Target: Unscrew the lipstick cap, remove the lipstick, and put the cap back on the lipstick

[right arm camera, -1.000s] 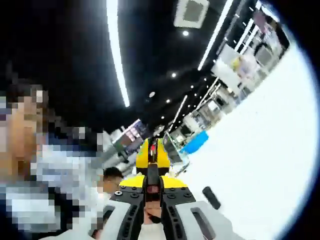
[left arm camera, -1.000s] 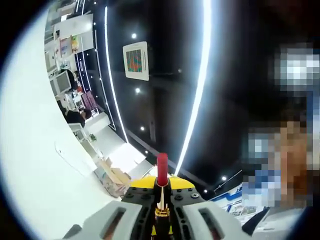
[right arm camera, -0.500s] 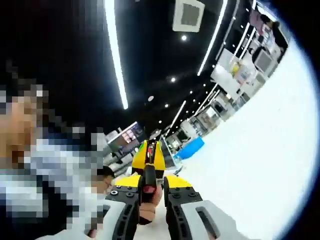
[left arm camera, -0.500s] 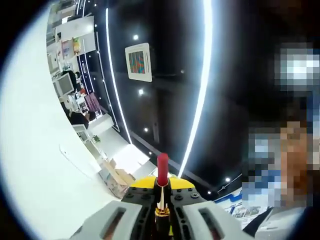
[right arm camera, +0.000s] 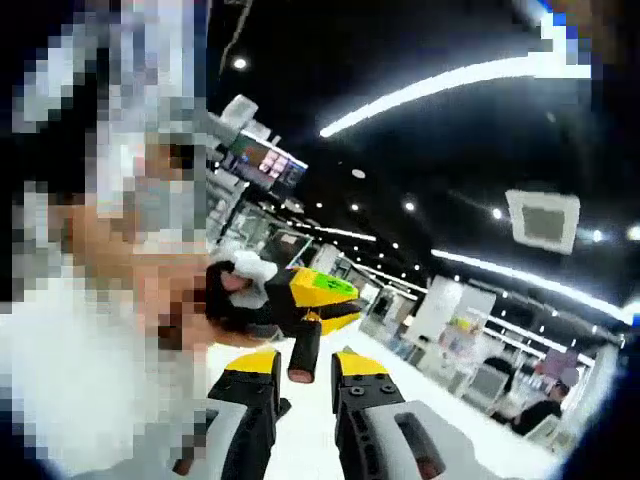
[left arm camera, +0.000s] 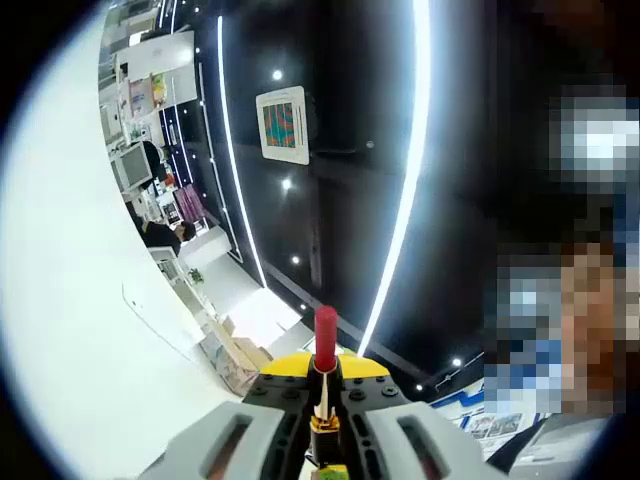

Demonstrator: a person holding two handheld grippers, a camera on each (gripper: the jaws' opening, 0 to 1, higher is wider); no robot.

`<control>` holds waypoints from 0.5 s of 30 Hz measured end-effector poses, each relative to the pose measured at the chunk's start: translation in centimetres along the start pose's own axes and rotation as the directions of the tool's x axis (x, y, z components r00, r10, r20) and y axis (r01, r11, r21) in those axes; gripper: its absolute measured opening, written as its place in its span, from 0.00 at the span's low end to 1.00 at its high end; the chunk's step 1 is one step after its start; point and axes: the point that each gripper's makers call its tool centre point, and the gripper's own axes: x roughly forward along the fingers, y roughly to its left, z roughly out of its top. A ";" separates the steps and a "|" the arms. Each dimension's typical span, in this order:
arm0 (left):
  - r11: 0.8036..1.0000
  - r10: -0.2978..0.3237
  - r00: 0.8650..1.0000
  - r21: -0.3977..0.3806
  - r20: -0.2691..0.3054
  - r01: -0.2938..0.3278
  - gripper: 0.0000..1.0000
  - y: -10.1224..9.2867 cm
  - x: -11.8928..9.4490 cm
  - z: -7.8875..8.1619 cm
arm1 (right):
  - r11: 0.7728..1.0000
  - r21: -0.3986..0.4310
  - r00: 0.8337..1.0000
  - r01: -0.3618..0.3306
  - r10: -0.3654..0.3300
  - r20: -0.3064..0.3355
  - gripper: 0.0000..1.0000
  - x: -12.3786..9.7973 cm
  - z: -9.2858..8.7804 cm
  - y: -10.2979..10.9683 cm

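Between closed left gripper [left arm camera: 324,392] jaws, lipstick [left arm camera: 324,352].

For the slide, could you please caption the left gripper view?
Left gripper shut on the lipstick, red bullet exposed and pointing up.

Dark ceiling [left arm camera: 350,120], long light strips [left arm camera: 405,170], square ceiling vent [right arm camera: 543,218], white wall [left arm camera: 60,300]

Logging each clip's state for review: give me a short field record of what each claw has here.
left claw: shut on the lipstick
lipstick state: red tip bare, no cap on it, pointing away from the camera
right claw: a dark tube, likely the cap, stands between its jaws; whether they grip it is unclear
backdrop: dark ceiling with light strips
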 end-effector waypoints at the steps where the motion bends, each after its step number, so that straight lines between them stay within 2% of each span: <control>1: 1.000 0.002 1.000 -0.002 0.000 -0.002 0.09 0.0 0.0 0.0 | 0.999 -0.054 1.000 0.004 -0.004 -0.006 0.18 0.0 0.1 0.1; 3: 1.000 0.008 1.000 -0.016 0.001 -0.008 0.09 0.2 -0.1 0.0 | 0.982 -0.185 0.999 0.025 -0.030 -0.023 0.17 0.0 0.2 0.0; 4: 1.000 0.009 1.000 -0.024 0.001 -0.009 0.09 0.2 -0.1 -0.1 | 0.963 -0.267 0.998 0.033 -0.045 -0.039 0.16 -0.1 0.3 0.0; 5: 0.999 0.009 1.000 -0.034 0.000 -0.009 0.09 0.2 -0.1 -0.1 | 0.951 -0.308 0.997 0.034 -0.052 -0.051 0.16 -0.1 0.2 0.1; 12: 0.999 0.014 1.000 -0.051 -0.007 -0.014 0.09 0.0 -0.1 -0.4 | 0.938 -0.343 0.994 0.045 -0.075 -0.076 0.13 -0.1 -0.1 -0.3; 15: 0.999 0.016 1.000 -0.052 -0.009 -0.016 0.09 0.0 -0.2 -0.5 | 0.955 -0.292 0.994 0.046 -0.072 -0.077 0.13 -0.2 -0.1 -0.5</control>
